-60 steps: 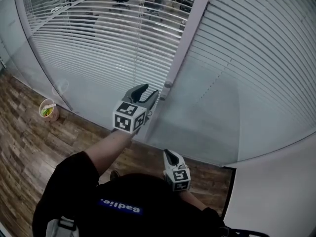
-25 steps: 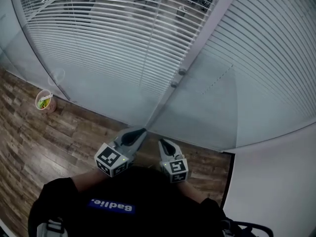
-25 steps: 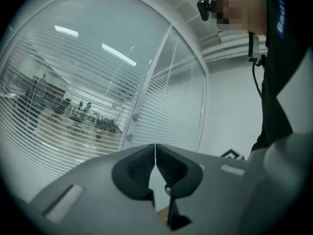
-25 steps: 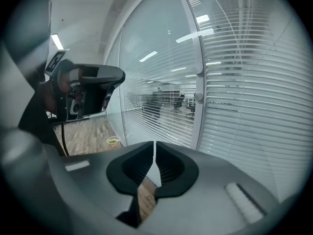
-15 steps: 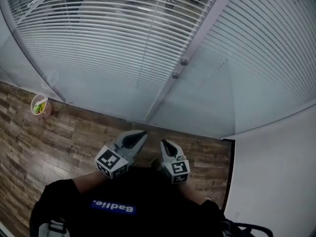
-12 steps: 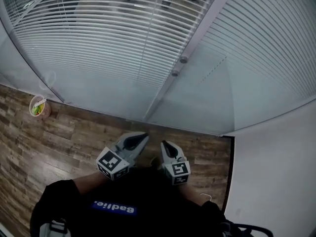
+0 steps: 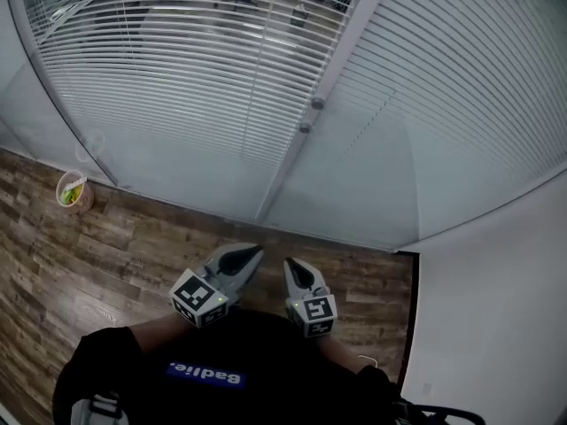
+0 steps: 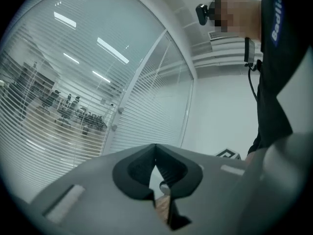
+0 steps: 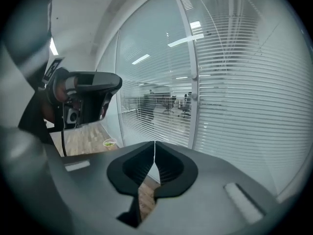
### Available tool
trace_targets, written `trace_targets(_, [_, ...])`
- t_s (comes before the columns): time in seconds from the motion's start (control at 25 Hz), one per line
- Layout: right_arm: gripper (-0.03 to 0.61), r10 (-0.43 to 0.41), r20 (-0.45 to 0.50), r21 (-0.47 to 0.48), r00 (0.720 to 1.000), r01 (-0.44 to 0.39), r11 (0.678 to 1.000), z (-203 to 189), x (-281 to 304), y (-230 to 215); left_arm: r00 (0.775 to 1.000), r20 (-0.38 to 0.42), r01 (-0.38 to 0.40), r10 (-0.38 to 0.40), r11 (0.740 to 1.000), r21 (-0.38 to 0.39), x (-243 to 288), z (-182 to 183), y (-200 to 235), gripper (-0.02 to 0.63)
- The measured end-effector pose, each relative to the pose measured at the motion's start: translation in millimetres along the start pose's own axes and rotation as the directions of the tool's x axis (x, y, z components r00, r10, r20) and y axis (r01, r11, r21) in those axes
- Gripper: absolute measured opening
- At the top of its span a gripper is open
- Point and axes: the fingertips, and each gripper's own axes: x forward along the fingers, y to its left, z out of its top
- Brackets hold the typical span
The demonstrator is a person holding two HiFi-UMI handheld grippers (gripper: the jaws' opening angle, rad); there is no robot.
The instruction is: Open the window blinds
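Head view: white horizontal-slat window blinds [image 7: 168, 78] hung behind a curved glass wall, up and ahead of both tools and well apart from them. Left of the pale upright frame post [image 7: 341, 47] the slats let office chairs show through; right of it they read as a solid pale sheet. The grey left gripper [image 7: 251, 254] and grey right gripper [image 7: 291, 266] sat side by side low in the frame, close to the person's dark top, tips aimed toward the foot of the glass over brown wood-plank floor [image 7: 53, 264]. A small round paper cup with green contents [image 7: 73, 190] stood on the floor at far left by the glass.

Left gripper view: left gripper [image 8: 155, 147] clenched, black pads meeting in one line at the tip, nothing pinched between them. Blinds [image 8: 44, 126] lay beyond the tips, off to the left, not touched.

Right gripper view: right gripper [image 9: 154, 144] likewise clenched and empty. Blinds [image 9: 244, 97] filled the background ahead and to the right, clear of the fingers; the cup [image 9: 110, 142] showed small at lower left.
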Motion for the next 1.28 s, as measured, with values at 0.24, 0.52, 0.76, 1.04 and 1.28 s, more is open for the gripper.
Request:
trace_targets(0.24, [0.005, 0.056, -0.014, 0.015, 0.998, -0.055, 0.998, -35.6, -39.9, 13.4, 0.998, -0.010, -0.063, 0.063, 0.998, -0.029, -16.4, -22.9, -42.3, -0.002])
trace_targets(0.52, [0.005, 0.083, 0.012, 0.040, 0.996, -0.084, 0.996, -58.1, -81.4, 20.2, 0.995, -0.021, -0.096, 0.096, 0.995, 0.013, -31.5, -37.3, -88.9, -0.002])
trace_targets(0.76, [0.003, 0.101, 0.054, 0.061, 0.993, -0.104, 0.993, -65.5, -97.0, 29.2, 0.992, -0.027, -0.118, 0.120, 0.990, 0.080, -47.6, -37.6, -112.4, 0.000])
trace_targets(1.04, [0.003, 0.086, 0.125, 0.013, 0.988, -0.089, 0.996, -31.2, -100.2, 43.6, 0.996, -0.014, -0.082, 0.084, 0.992, 0.095, -61.5, -23.5, -105.4, -0.002])
trace_targets(1.28, [0.003, 0.057, 0.159, 0.026, 0.986, -0.062, 0.998, -18.0, -89.0, 72.7, 0.999, -0.025, -0.028, 0.031, 0.995, 0.099, -86.0, -20.9, -89.4, -0.002])
